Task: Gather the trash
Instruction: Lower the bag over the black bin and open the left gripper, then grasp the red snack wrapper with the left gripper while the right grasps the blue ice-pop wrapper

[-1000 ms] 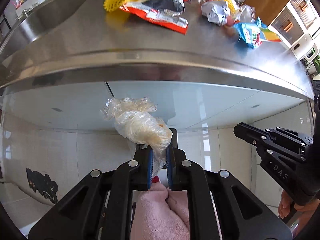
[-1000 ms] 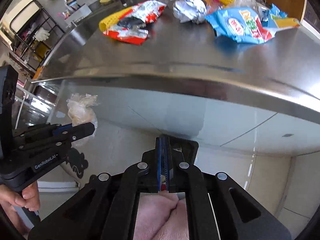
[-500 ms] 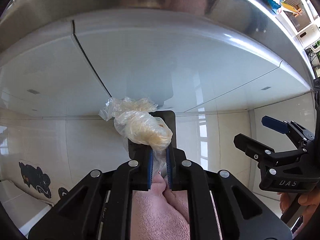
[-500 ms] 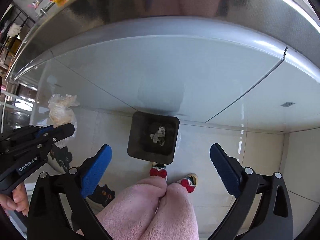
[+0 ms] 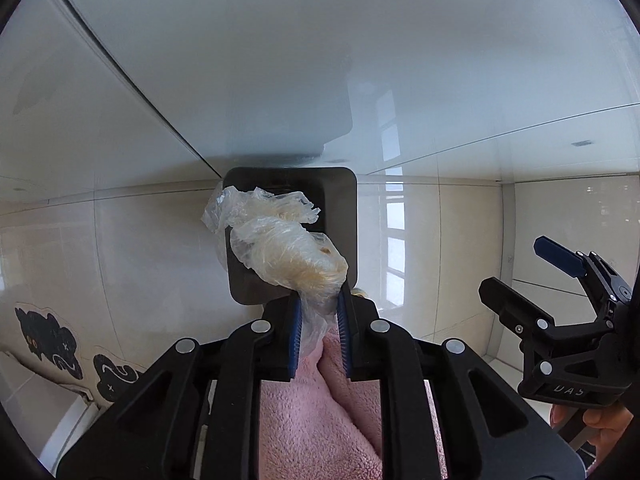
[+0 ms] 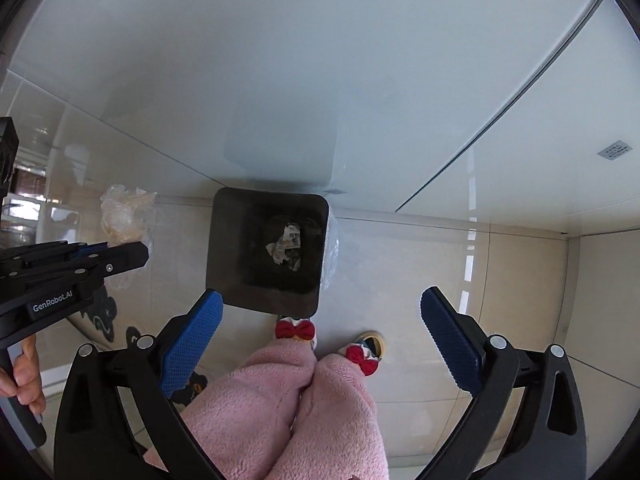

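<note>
My left gripper (image 5: 319, 312) is shut on a crumpled clear plastic bag (image 5: 288, 252) with yellowish crumbs inside. It holds the bag above the black square trash bin (image 5: 344, 220) on the floor. In the right wrist view the same bag (image 6: 122, 220) and the left gripper (image 6: 120, 254) hang to the left of the bin (image 6: 228, 264), which holds torn paper scraps (image 6: 288, 248). My right gripper (image 6: 320, 332) is open wide and empty above the bin; it also shows at the right of the left wrist view (image 5: 532, 276).
The white cabinet front (image 6: 320, 80) rises behind the bin. The floor is beige tile (image 6: 500, 300). The person's pink fleece legs (image 6: 312, 412) and slippers with red bows (image 6: 294, 330) stand just in front of the bin. Black cat stickers (image 5: 44, 336) mark the floor at left.
Both grippers tilted down from the counter to the floor bin. The right gripper opened wide. The left gripper carried the bag over the bin, still shut on it.
</note>
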Available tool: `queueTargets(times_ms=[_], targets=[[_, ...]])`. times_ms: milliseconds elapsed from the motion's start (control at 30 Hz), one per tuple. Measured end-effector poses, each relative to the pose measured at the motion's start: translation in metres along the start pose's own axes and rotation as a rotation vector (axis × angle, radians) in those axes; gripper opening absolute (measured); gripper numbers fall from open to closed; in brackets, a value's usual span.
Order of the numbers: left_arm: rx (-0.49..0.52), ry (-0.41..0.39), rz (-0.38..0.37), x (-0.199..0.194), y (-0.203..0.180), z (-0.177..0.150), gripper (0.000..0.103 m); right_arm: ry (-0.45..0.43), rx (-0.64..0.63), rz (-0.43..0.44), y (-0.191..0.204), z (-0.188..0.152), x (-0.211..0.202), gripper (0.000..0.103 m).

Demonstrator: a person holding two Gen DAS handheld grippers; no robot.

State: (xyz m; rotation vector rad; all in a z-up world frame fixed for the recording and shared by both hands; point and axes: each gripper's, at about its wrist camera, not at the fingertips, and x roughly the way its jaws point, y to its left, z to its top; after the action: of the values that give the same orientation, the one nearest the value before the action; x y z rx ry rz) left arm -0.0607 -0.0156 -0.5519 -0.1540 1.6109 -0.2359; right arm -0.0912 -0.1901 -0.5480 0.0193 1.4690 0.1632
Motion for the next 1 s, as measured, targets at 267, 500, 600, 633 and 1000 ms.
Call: queueTargets(times_ms=[267,500,600,633,1000], targets=[[-0.009,0.027,0.022,0.017,0.007,0.007,0.042,0.053,-0.017,-0.001,0.005,0.001,0.037,0.100],[-0.009,0.016,0.019,0.006,0.006,0.009,0.064,0.047,-0.019,0.006,0.006,0.007,0.034,0.100],[-0.015,0.005,0.031,-0.001,0.007,0.010,0.071,0.037,-0.020,0.008,0.007,0.010,0.028,0.100],[-0.023,0.001,0.031,-0.006,0.008,0.010,0.073,0.033,-0.021,0.007,0.008,0.011,0.027,0.100],[-0.013,-0.124,0.051,-0.087,0.003,0.002,0.094,-0.059,-0.018,0.030,0.006,0.024,-0.054,0.100]])
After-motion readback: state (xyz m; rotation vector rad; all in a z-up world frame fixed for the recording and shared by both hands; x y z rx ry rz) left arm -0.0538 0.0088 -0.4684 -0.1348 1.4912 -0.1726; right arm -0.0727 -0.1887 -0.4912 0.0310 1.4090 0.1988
